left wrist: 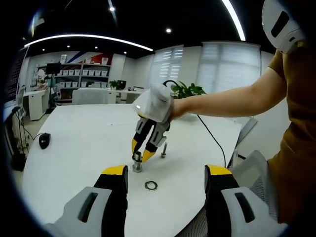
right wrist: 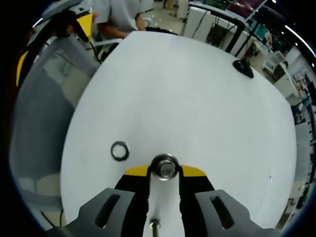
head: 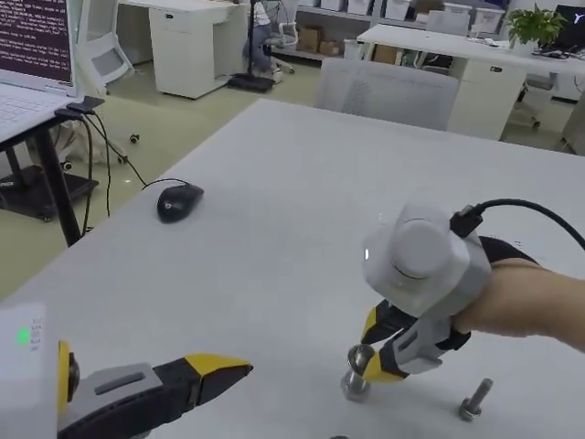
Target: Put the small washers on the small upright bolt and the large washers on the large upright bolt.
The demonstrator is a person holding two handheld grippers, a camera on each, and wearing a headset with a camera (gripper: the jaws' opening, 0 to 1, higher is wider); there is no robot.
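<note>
The large upright bolt [head: 355, 384] stands near the table's front edge, and the small bolt [head: 475, 400] stands to its right. My right gripper [head: 373, 355] hangs just over the large bolt, shut on a large washer [head: 362, 356]. In the right gripper view the washer [right wrist: 165, 166] rings the bolt's top between the yellow fingertips [right wrist: 193, 171]. A loose washer [right wrist: 120, 150] lies flat on the table beside it, the same washer [left wrist: 151, 185] lying in front of my left gripper [left wrist: 168, 174]. My left gripper [head: 219, 369] is open and holds nothing, low at the left.
A black mouse [head: 179, 199] with its cable lies at the table's left edge [head: 110, 240]. A laptop [head: 32, 55] sits on a side stand at far left. A grey chair back [head: 384, 91] stands behind the table. A person's arm [left wrist: 222, 101] reaches in from the right.
</note>
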